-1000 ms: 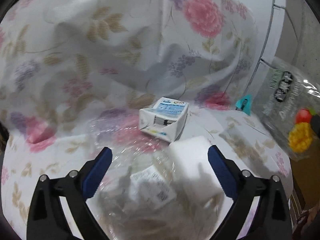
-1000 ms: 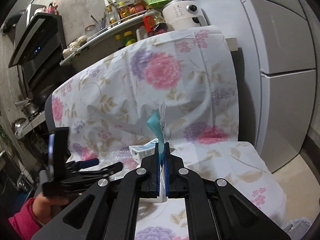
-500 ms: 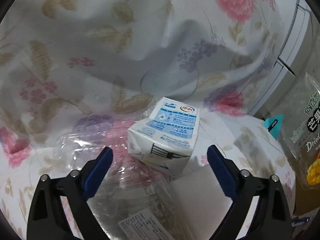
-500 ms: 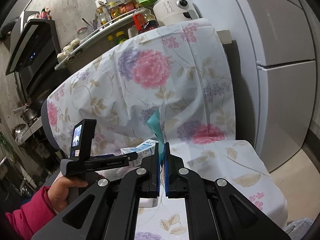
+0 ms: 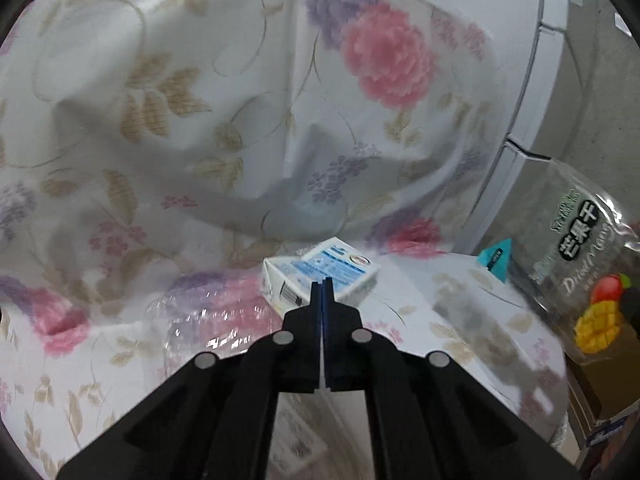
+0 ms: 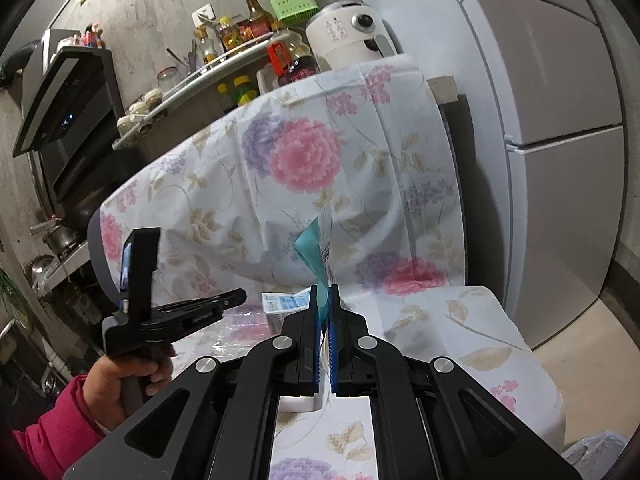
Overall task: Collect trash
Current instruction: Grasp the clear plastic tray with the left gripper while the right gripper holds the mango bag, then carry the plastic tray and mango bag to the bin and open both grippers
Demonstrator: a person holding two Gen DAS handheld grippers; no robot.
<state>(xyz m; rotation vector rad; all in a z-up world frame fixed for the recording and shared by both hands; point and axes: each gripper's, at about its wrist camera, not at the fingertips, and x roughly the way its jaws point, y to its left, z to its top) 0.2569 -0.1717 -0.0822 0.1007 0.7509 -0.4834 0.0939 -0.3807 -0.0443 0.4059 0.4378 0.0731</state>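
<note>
The left gripper (image 5: 322,280) has its jaws pressed flat together with nothing showing between the pads; it sits above the flowered cloth (image 5: 140,128), its tips in line with the carton (image 5: 320,276) beyond them but not clamped on it, as far as the left wrist view shows. The carton lies on its side on the seat, mid-scene, with a crumpled clear wrapper (image 5: 208,320) just to its left and nearer. A white block (image 6: 298,402) lies on the cloth close under the right gripper (image 6: 324,300), partly hidden by it. The right gripper is clamped on a snack bag (image 5: 584,276), its teal corner (image 6: 314,252) sticking up between the pads; from the left wrist the bag hangs at the right, clear plastic with a fruit picture. A hand (image 6: 120,376) in a pink sleeve holds the left tool. By my reading the step in hand is gathering the loose items while the right side carries one piece. The left side appears empty, so the next move calls for spreading its jaws, lowering over the carton or wrapper, and closing squarely; the wrapper is thin and slippery and may slip out.
</note>
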